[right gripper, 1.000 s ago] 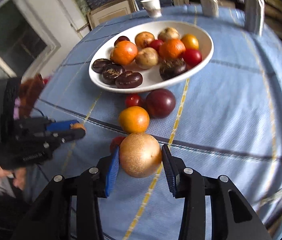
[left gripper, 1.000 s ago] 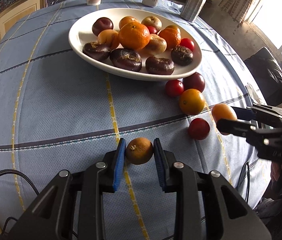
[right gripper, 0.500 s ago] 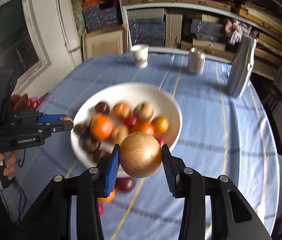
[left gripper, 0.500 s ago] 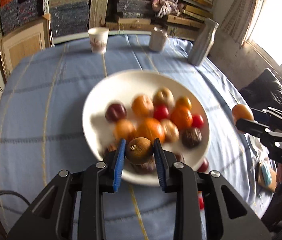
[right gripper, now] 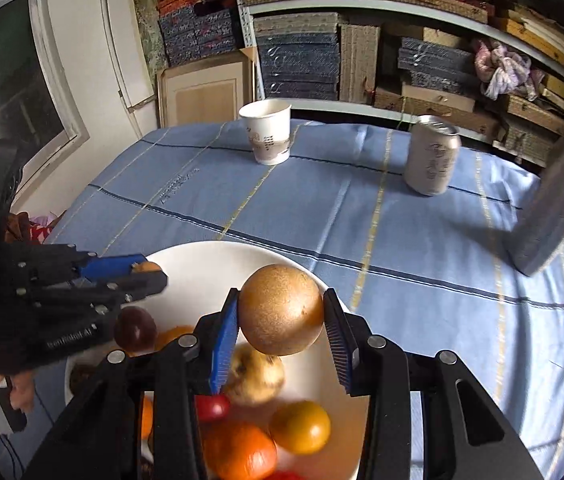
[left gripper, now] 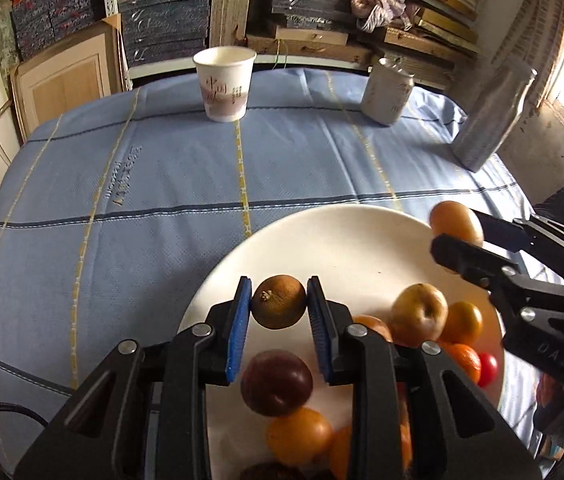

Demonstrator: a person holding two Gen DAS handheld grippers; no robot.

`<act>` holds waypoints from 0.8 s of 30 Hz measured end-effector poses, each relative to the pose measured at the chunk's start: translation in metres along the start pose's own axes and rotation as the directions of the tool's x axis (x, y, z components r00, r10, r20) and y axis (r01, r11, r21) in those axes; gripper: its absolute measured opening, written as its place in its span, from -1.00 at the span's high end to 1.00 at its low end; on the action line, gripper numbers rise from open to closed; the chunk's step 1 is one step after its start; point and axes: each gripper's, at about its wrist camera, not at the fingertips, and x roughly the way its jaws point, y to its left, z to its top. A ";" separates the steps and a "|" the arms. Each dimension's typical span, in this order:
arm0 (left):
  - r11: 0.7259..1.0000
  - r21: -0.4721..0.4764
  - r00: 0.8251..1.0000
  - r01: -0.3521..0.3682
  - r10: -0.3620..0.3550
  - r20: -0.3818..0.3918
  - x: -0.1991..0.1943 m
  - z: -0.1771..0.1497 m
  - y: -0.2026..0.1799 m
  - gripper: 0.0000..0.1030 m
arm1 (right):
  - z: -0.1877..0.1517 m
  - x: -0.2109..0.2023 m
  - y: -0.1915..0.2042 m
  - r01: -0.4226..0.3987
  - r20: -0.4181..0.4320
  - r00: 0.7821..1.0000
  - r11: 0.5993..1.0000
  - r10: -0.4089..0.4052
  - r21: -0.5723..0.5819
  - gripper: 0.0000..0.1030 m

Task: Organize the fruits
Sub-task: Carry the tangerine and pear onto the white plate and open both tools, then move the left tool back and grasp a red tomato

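Left wrist view: the left gripper (left gripper: pixel 278 307) clamps a small brown round fruit (left gripper: pixel 279 301) over the white oval plate (left gripper: pixel 321 240) (far rim); the right gripper (right gripper: pixel 281 316) grips a golden round pear (right gripper: pixel 280 309) there.

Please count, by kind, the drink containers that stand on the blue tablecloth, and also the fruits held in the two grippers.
Paper cup: 1
Can: 1
Grey bottle: 1
Held fruits: 2, the brown fruit and the golden fruit
Total: 5
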 end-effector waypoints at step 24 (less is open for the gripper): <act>0.996 -0.083 0.996 -0.017 0.025 0.091 -0.072 -0.032 0.025 -0.65 | -0.032 -0.075 0.003 0.002 0.068 0.998 0.993 -0.010 0.119 -0.41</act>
